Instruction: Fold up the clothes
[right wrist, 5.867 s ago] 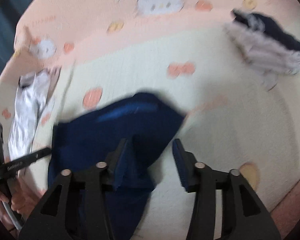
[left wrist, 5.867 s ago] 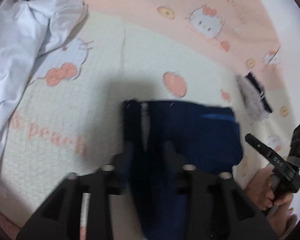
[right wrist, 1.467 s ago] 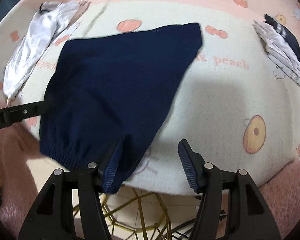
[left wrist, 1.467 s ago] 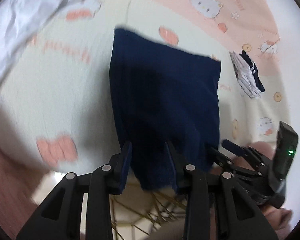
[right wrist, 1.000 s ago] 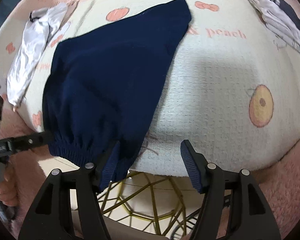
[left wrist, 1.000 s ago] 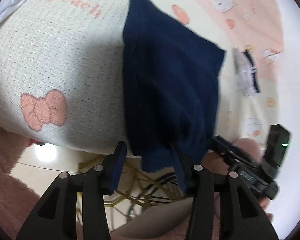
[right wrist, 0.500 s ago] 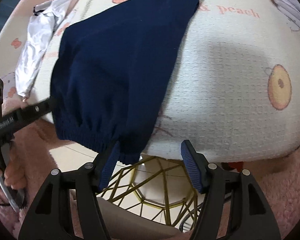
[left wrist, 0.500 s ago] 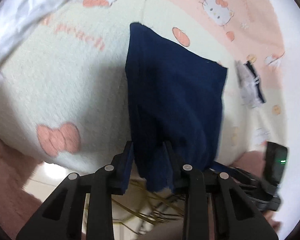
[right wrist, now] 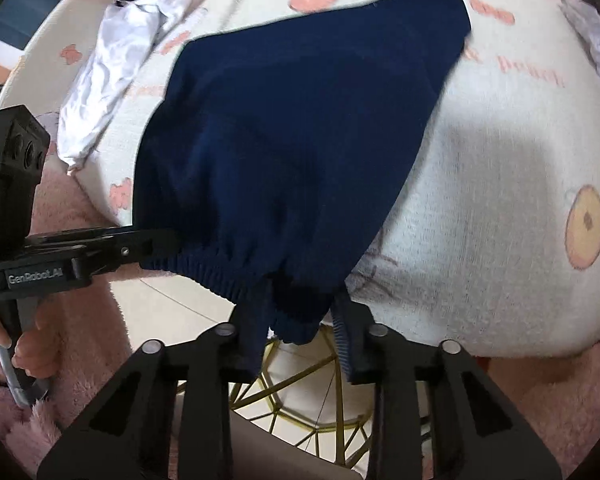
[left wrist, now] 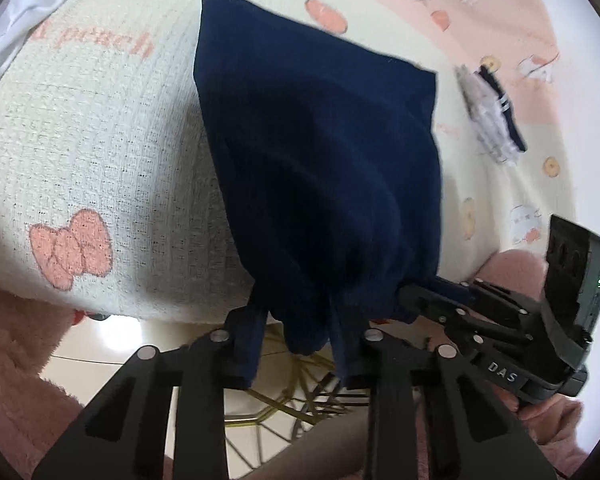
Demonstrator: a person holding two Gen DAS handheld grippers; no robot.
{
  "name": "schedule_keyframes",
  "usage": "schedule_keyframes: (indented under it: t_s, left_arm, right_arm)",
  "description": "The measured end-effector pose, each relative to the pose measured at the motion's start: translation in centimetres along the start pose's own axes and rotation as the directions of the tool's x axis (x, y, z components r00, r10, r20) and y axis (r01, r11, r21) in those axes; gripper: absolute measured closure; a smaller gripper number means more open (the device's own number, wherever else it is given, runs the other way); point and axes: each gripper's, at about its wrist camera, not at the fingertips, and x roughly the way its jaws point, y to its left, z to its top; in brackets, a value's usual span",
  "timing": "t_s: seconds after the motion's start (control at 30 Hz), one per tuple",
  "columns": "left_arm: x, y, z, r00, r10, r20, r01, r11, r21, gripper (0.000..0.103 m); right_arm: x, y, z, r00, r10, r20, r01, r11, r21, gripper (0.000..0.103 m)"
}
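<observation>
While you hold both tools low at the near edge of the bed [left wrist: 100, 152], your left claw [left wrist: 296, 344] is clenched on one corner of the elastic waistband of the navy shorts [left wrist: 320, 152], and your right claw [right wrist: 300, 332] pinches the other corner of that same ribbed band. Each grip sits just past the mattress edge, above the floor and a gold wire-frame stand [right wrist: 300, 392], so the waistband hangs slightly off the bed between the two claws. That placement looks deliberate: with the band stretched between two corners, the cloth is drawn taut and flat toward you, which should leave it smooth for a fold.

Beyond the claws, the shorts lie spread over the cream blanket printed with bows and peaches, the leg end reaching up toward the pink border. Judging from how it lies, the garment is laid out but not yet folded over, so the next move probably calls for carrying the waistband forward over the legs.

Farther off, a crumpled white garment [right wrist: 112, 48] lies to the left, well apart from the shorts, and a small folded grey-and-navy striped piece [left wrist: 488, 120] rests to the far right.
</observation>
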Motion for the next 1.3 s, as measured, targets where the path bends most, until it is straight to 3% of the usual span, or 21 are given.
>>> schedule_keyframes:
  t_s: [0.1, 0.23, 0.27, 0.4, 0.43, 0.57, 0.7, 0.73, 0.8, 0.93, 1.0, 1.03, 1.1, 1.17, 1.23, 1.3]
  left_arm:
    - [-0.5, 0.2, 0.7, 0.993, -0.117, -0.001, 0.117, 0.99, -0.073, 0.075]
    - [-0.3, 0.0, 2.9, 0.975, -0.22, -0.01, 0.216, 0.965, -0.15, 0.075]
    - [-0.2, -0.2, 3.6, 0.971, -0.239, -0.013, 0.233, 0.957, -0.171, 0.075]
    - [-0.6, -0.2, 5.5, 0.958, -0.287, -0.01, 0.277, 0.932, -0.234, 0.075]
    - [-0.4, -0.3, 6.0, 0.953, -0.301, -0.008, 0.291, 0.926, -0.242, 0.075]
    - [1.6, -0.4, 8.9, 0.936, -0.351, -0.01, 0.333, 0.897, -0.291, 0.075]
    - [3.4, 0.0, 11.4, 0.936, -0.353, 0.019, 0.338, 0.879, -0.335, 0.075]
    - [3.1, 0.7, 11.5, 0.931, -0.364, 0.027, 0.35, 0.868, -0.352, 0.075]
    - [1.8, 3.3, 11.3, 0.908, -0.416, 0.052, 0.399, 0.821, -0.408, 0.075]
    - [2.4, 6.0, 11.6, 0.885, -0.456, 0.094, 0.441, 0.757, -0.483, 0.074]
    - [0.8, 7.5, 11.3, 0.879, -0.461, 0.121, 0.459, 0.75, -0.477, 0.071]
    - [0.2, 7.5, 11.7, 0.88, -0.453, 0.146, 0.466, 0.759, -0.454, 0.069]
    - [-1.0, 7.3, 12.4, 0.878, -0.436, 0.195, 0.477, 0.782, -0.401, 0.045]
    - [-2.5, 6.5, 12.8, 0.885, -0.409, 0.22, 0.461, 0.834, -0.304, 0.044]
    - [-4.1, 5.1, 12.6, 0.944, -0.275, 0.184, 0.308, 0.934, -0.182, 0.045]
    - [-4.8, 3.4, 11.8, 0.981, -0.121, 0.149, 0.129, 0.991, -0.046, 0.046]
  right_arm:
    - [-1.2, 0.5, 0.5, 0.998, 0.046, 0.039, -0.046, 0.999, 0.009, 0.082]
    - [-2.6, 1.1, 2.3, 0.989, 0.123, 0.081, -0.125, 0.992, 0.023, 0.083]
    - [-2.8, 1.4, 0.5, 0.986, 0.141, 0.086, -0.144, 0.989, 0.032, 0.083]
    - [-0.7, 1.1, 7.8, 0.969, 0.216, 0.123, -0.227, 0.97, 0.087, 0.087]
    - [-1.4, 0.9, 7.9, 0.963, 0.23, 0.139, -0.245, 0.964, 0.101, 0.088]
    - [-6.9, -5.0, 8.2, 0.945, 0.263, 0.196, -0.293, 0.946, 0.142, 0.088]
    - [-6.7, -5.7, 10.1, 0.973, 0.137, 0.185, -0.161, 0.98, 0.12, 0.085]
    - [-6.6, -5.5, 10.3, 0.979, 0.099, 0.177, -0.118, 0.988, 0.1, 0.084]
    - [-7.3, -5.1, 9.3, 0.985, 0.026, 0.168, -0.033, 0.999, 0.039, 0.075]
    - [-6.6, -4.7, 6.8, 0.979, -0.093, 0.18, 0.092, 0.996, 0.009, 0.065]
    - [-7.2, -4.7, 5.8, 0.971, -0.096, 0.217, 0.096, 0.995, 0.012, 0.062]
    - [-7.4, -4.5, 5.5, 0.972, -0.074, 0.223, 0.077, 0.997, -0.003, 0.061]
    - [-6.1, -3.1, 5.9, 0.981, -0.024, 0.191, 0.039, 0.997, -0.074, 0.061]
    - [-4.4, -2.0, 6.8, 0.984, -0.048, 0.17, 0.071, 0.988, -0.135, 0.061]
    - [-2.5, -1.4, 8.1, 0.985, -0.085, 0.148, 0.109, 0.98, -0.165, 0.061]
    - [-0.9, -1.9, 9.7, 0.985, -0.102, 0.138, 0.12, 0.984, -0.133, 0.062]
